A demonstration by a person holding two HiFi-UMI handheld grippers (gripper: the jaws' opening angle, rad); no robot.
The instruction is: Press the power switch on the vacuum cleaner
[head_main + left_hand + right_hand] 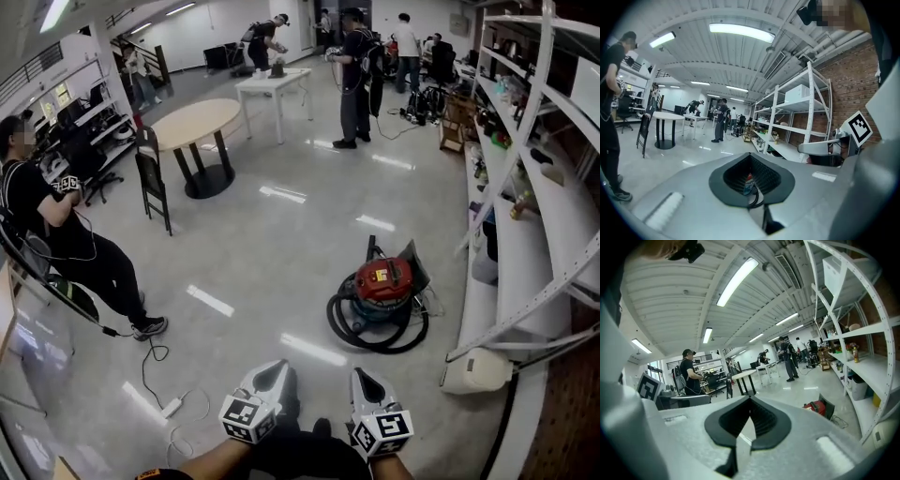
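Currently both grippers sit low at the bottom of the head view, side by side. The left gripper [272, 368] has its fingers pressed together at the tips with nothing pinched, and the right gripper [364, 376] is the same. Each gripper view confirms this: left gripper [750, 157] and right gripper [750, 398] show tips touching.

The vacuum cleaner [382, 281] stands on the floor [281, 244], right of frame centre, near the shelving [525, 253]. Its black hose [347, 323] is coiled round the base.

The vacuum cleaner is well apart from both grippers. The power switch cannot be made out at this range.

Judgement: this is the approach stage. Closed tips suit a poke at a switch better than spread ones.
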